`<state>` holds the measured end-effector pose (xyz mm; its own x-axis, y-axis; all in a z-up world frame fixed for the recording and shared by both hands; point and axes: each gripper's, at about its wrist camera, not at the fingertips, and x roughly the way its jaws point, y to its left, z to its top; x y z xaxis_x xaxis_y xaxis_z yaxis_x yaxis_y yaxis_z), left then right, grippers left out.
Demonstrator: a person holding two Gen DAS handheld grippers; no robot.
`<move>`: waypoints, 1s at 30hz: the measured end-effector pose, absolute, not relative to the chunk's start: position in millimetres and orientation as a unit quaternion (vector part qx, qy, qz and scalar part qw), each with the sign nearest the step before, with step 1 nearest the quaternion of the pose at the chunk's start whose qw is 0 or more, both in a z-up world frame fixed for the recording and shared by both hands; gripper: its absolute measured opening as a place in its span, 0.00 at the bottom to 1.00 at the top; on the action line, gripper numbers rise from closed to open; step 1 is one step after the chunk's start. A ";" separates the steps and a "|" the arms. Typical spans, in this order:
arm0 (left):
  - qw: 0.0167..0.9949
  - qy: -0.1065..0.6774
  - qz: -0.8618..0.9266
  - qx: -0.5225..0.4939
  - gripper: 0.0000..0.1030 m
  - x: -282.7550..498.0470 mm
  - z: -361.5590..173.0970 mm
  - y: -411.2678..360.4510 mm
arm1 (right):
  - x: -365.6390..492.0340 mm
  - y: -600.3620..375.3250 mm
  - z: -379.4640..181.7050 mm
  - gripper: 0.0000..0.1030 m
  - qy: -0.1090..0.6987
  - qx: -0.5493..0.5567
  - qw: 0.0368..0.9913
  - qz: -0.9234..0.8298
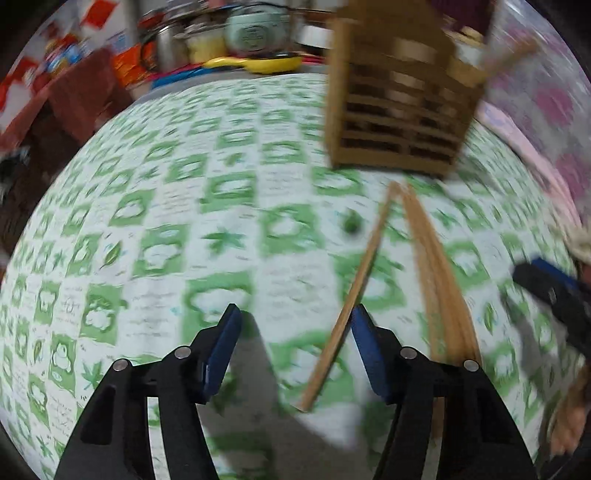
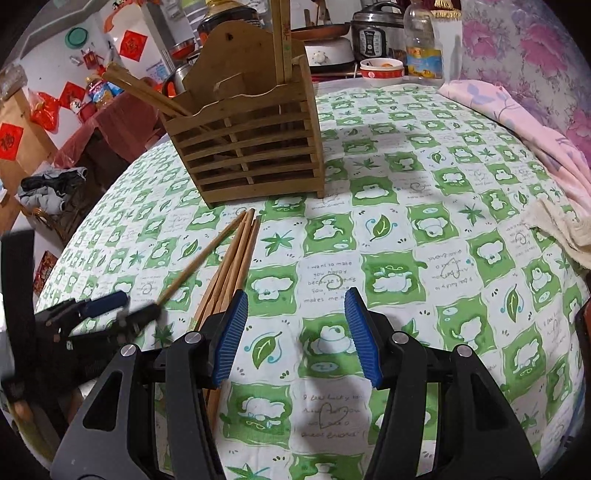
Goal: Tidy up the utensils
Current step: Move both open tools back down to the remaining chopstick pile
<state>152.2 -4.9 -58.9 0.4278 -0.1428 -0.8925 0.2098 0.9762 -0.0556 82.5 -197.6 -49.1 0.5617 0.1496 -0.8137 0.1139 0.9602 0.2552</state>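
A slatted wooden utensil holder (image 2: 251,147) stands on the green-and-white tablecloth, with chopsticks (image 2: 144,92) sticking out of it. It also shows in the left wrist view (image 1: 399,107). Several loose chopsticks (image 2: 232,266) lie flat in front of it, and one single chopstick (image 1: 351,295) lies apart. My left gripper (image 1: 295,347) is open, low over the cloth, with the single chopstick against its right finger's inner side. It also appears in the right wrist view (image 2: 110,314). My right gripper (image 2: 295,332) is open and empty, just right of the chopstick bundle.
A pink floral cloth (image 2: 517,118) and a cream cloth (image 2: 561,229) lie at the table's right edge. A bowl (image 2: 382,70), a bottle, pots and a rice cooker (image 2: 373,33) stand behind the holder. The table edge drops off at left.
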 end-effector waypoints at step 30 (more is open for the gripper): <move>0.838 0.537 -0.080 0.054 0.95 156.8 -67.9 -7.5 | 83.5 -208.3 -62.3 0.36 0.488 0.150 0.860 0.003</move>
